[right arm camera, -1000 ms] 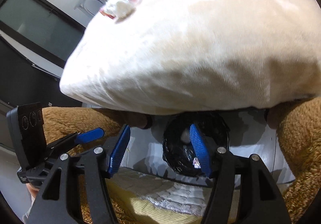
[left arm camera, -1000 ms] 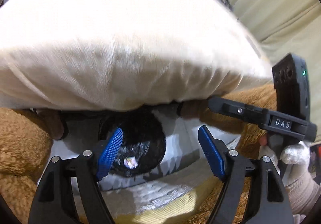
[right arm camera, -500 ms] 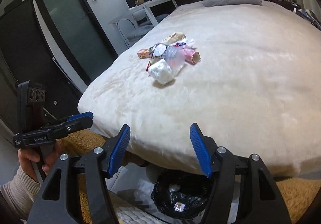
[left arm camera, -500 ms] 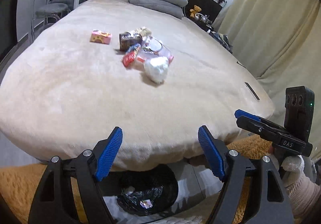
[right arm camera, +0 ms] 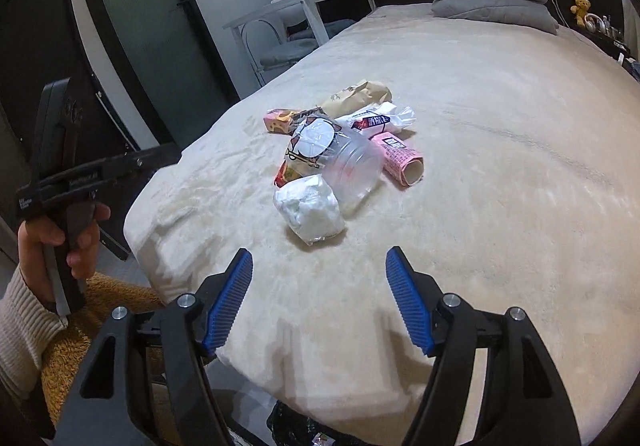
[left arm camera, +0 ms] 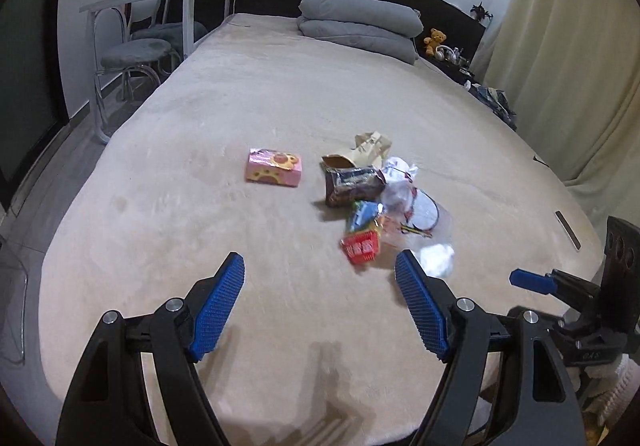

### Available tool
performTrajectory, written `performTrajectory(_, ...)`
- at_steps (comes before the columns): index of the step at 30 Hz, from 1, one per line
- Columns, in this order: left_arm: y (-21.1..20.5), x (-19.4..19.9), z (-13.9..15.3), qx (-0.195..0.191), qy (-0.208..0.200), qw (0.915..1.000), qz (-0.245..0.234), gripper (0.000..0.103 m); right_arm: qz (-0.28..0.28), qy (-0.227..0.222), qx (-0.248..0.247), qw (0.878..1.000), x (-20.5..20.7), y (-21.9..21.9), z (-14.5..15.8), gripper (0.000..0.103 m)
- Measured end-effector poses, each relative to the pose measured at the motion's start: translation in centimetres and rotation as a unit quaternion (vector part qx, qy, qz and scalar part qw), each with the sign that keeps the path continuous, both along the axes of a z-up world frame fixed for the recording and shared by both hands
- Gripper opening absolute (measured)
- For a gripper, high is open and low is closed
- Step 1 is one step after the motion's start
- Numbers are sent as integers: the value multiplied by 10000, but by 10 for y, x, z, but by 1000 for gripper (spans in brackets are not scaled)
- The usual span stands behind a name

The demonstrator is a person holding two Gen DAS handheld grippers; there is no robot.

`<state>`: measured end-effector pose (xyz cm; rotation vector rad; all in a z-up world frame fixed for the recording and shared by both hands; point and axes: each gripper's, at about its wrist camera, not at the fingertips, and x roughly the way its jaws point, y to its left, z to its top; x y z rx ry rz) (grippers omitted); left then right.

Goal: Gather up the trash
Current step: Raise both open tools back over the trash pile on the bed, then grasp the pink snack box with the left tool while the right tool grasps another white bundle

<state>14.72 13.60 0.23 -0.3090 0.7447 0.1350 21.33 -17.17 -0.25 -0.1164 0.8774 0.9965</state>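
A pile of trash lies on the beige bed [left arm camera: 200, 150]: a pink box [left arm camera: 273, 167], a brown snack bag [left arm camera: 349, 182], a red packet [left arm camera: 360, 244], a clear plastic cup [right arm camera: 352, 170], a crumpled white tissue bag [right arm camera: 310, 208] and a pink tube [right arm camera: 398, 158]. My left gripper [left arm camera: 320, 306] is open and empty above the bed's near part, short of the pile. My right gripper [right arm camera: 320, 302] is open and empty just short of the tissue bag. A black-lined bin [right arm camera: 296, 428] peeks out below the bed's edge.
Folded grey bedding [left arm camera: 360, 22] lies at the bed's head. A white table and chair [left arm camera: 140, 34] stand to the left of the bed. A brown rug [right arm camera: 108, 294] covers the floor. Curtains [left arm camera: 568, 46] hang at the right. A dark door [right arm camera: 152, 34] is left.
Both grippers have risen from below the bed's edge, near the bin, to above the bed top. The trash pile is now closer in front of them. Both stayed open.
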Motion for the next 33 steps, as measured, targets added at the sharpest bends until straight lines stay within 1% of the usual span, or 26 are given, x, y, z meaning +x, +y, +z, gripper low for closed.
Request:
performTrajectory(5, 20, 41, -7, 231, 155, 9996, -19, 77, 245, -104, -275, 9993, 8, 30, -10, 72)
performTrajectory(9, 38, 68, -21, 208, 331, 9991, 135, 77, 339, -228, -490, 9980, 15, 50, -19, 72)
performTrajectory(10, 43, 73, -24, 193, 351, 9991, 166, 78, 366, -245, -520, 9977, 17, 55, -21, 72)
performTrajectory(14, 54, 94, -34, 176, 415, 9989, 155, 80, 441, -285, -642, 9966, 22, 68, -27, 73)
performTrajectory(16, 56, 105, -37, 254, 443, 9986, 136, 82, 457, -304, -703, 9960, 23, 73, -30, 73)
performTrajectory(18, 57, 116, -43, 309, 500, 9982, 87, 87, 475, -309, -745, 9956, 25, 77, -32, 73)
performTrajectory(22, 55, 137, -54, 636, 690, 9956, 27, 87, 498, -389, -882, 9941, 27, 85, -36, 73)
performTrajectory(24, 57, 143, -56, 662, 702, 9953, 19, 87, 511, -390, -937, 9935, 27, 88, -38, 73)
performTrajectory(25, 58, 147, -57, 656, 719, 9953, 30, 87, 523, -380, -957, 9933, 27, 89, -39, 72)
performTrajectory(27, 61, 155, -61, 687, 794, 9945, 56, 87, 546, -420, -1025, 9923, 25, 93, -40, 57)
performTrajectory(29, 63, 161, -66, 742, 887, 9933, 51, 87, 571, -430, -1043, 9920, 24, 95, -40, 51)
performTrajectory(31, 66, 164, -70, 752, 927, 9928, 98, 87, 591, -439, -1024, 9920, 24, 95, -39, 49)
performTrajectory(33, 72, 164, -72, 619, 894, 9940, 144, 87, 606, -428, -992, 9923, 23, 94, -38, 48)
